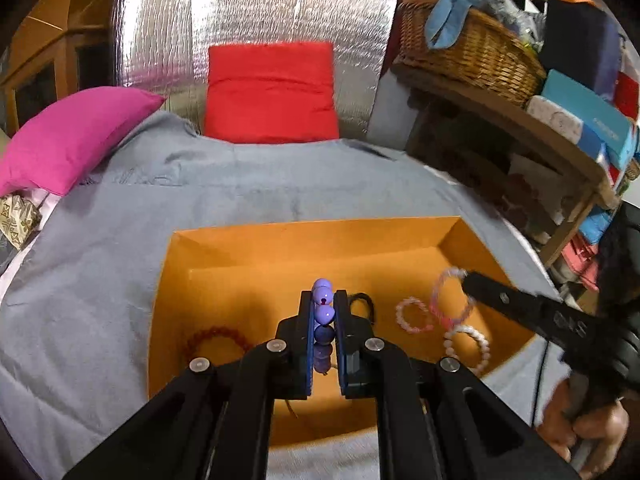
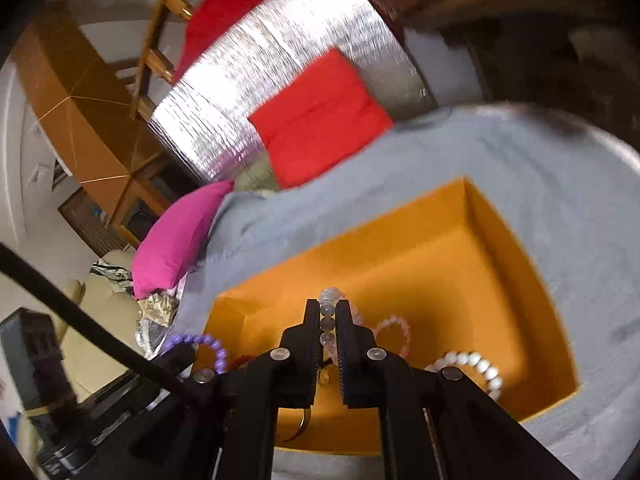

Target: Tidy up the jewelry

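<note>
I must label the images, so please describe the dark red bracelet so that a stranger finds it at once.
Find the orange box on the grey cloth. The dark red bracelet lies alone on its floor, left of the left gripper. The other loose bracelets are pale pink or white and lie on the right.

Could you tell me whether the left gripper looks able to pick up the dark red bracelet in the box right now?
Probably not yet: the left gripper is shut on the purple bracelet. The dark red bracelet lies uncovered in the orange box.

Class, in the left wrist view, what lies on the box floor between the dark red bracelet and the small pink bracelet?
The left tool, shut on the purple bead bracelet, with a black loop beside it.
</note>
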A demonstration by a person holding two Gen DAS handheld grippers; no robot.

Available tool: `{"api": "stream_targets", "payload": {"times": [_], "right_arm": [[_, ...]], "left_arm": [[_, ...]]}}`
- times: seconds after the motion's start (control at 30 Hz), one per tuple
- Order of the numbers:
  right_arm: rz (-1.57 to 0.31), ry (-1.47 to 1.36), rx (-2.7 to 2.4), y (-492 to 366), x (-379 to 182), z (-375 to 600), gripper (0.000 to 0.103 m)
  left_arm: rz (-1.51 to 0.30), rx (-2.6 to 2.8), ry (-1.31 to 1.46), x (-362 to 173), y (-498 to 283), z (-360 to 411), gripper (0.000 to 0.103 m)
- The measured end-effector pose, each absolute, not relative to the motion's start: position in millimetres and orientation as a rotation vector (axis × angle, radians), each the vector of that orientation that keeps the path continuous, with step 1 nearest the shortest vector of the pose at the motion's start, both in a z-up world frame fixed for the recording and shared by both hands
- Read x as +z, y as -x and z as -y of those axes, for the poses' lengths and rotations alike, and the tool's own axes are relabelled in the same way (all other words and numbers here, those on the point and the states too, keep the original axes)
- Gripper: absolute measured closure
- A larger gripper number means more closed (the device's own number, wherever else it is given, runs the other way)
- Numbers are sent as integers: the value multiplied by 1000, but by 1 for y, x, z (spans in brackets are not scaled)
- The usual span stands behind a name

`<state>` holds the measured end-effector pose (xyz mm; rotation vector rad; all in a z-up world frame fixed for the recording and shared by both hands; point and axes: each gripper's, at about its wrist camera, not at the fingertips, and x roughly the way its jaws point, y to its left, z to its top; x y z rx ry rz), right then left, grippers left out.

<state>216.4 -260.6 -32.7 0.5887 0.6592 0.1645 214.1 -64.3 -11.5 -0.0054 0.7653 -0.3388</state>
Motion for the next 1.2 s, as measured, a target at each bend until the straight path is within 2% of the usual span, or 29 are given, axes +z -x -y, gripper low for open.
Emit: {"api": "stream_targets", "payload": {"times": [0.43,0.47,0.5,0.53,0.6,0.7,0.8,0.83,0.9,0.93,0.97,1.2], "right_arm": [[-788,-588,194,-222,-63,238,94],[-799,-578,172,-223,-65,238,93],[-801,-574,166,-223,-66,238,91],[-797,-563,153,-222,-65,238,91],[-786,-541,124,-219,-63,239,90],[-767,-546,117,-215,-58,243,87],[-730,-521,101,-207,-46,244,87],[-713,-496,91,-202,-40,244,82],[-677,-430,69,-188,-24,239,64],[-666,-408,66,-183,-17,238,49],[-651,-374,64,-175,-9,234,47],[-662,-89,24,-118,37,199,47]], "left_arm": [[-865,-186,-128,-53,-246,76,91],[-869,-185,-133,-53,-245,76,89],[-872,-179,-138,-52,-243,76,76],[-867,-163,-146,-50,-241,76,57],[-834,-130,-165,-43,-233,76,44],[-800,-111,-205,-30,-219,77,39],[-760,-80,-229,-15,-200,74,38],[-753,-74,-231,-10,-193,71,36],[-742,-65,-226,-1,-180,64,28],[-722,-51,-216,5,-171,59,28],[-703,-36,-207,12,-162,54,28],[-644,-3,-184,42,-124,32,28]]}}
